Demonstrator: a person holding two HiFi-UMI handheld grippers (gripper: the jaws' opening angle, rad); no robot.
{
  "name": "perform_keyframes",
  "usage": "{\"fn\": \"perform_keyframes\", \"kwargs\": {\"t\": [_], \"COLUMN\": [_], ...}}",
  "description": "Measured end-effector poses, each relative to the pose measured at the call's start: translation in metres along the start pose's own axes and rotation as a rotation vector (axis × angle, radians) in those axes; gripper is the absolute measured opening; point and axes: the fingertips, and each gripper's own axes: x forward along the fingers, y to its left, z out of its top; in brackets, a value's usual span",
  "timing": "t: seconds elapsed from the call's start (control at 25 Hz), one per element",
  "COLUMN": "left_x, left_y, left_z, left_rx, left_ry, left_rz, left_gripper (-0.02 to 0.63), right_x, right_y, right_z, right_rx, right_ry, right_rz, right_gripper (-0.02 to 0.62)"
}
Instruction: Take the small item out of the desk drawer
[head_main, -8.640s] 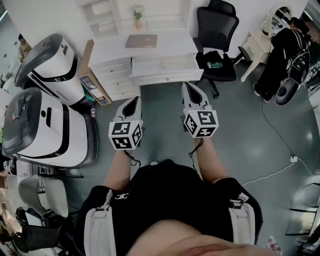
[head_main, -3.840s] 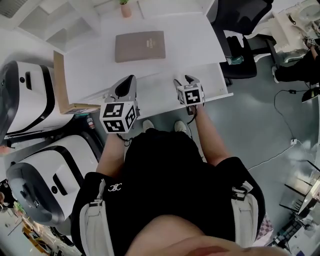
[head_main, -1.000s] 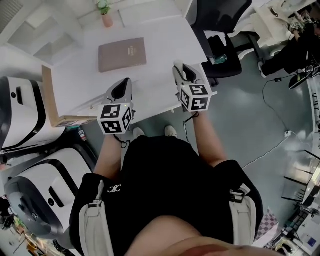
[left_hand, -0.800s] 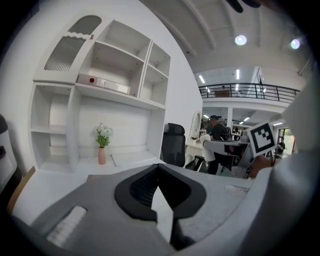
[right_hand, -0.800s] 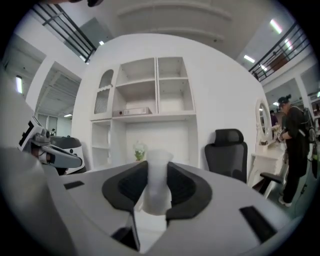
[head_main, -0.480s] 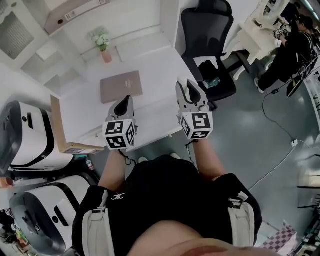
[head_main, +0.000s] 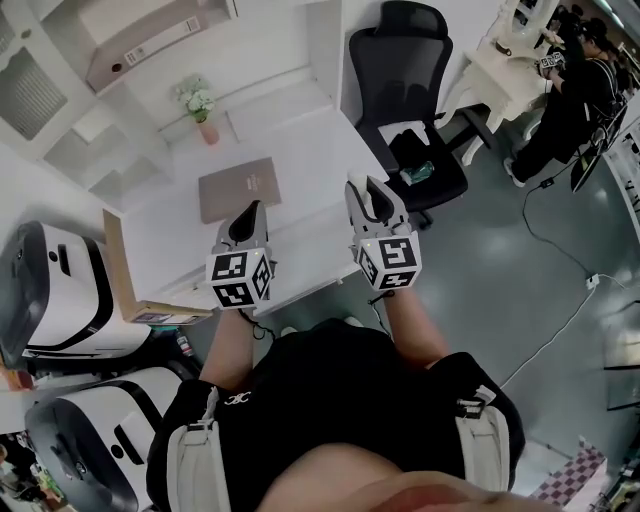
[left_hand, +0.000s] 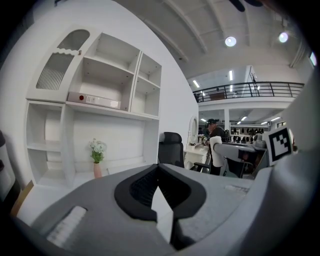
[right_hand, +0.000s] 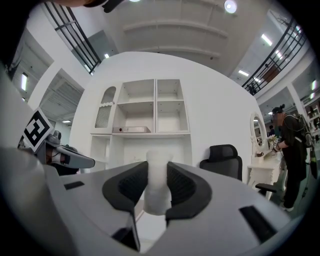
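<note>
Lifting clear goes best with the right gripper (right_hand: 157, 167) pinching the small white item (right_hand: 158, 192) steadily and level, left gripper (left_hand: 159, 166) jaws pressed together

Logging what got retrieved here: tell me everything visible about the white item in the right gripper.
The small white item looks like frosted, slightly translucent plastic, narrower at its middle than at its top and base. It stands upright between the black ribbed pads of the right gripper, which press on its two sides; nothing else touches it. It hangs in the air by the white desk's front edge.
</note>
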Motion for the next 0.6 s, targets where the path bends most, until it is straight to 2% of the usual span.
{"fn": "perform_keyframes", "kwargs": {"t": [0.6], "left_x": [-0.005], "left_y": [0.011], "left_z": [0.003], "left_rx": [0.016], "left_ry": [0.0], "left_rz": [0.013], "left_gripper": [0.014], "right_x": [0.009], "right_y": [0.019], "right_z": [-0.007], "right_rx": [0.042], "right_ry": [0.005], "right_rz": [0.033], "right_gripper": [0.114]}}
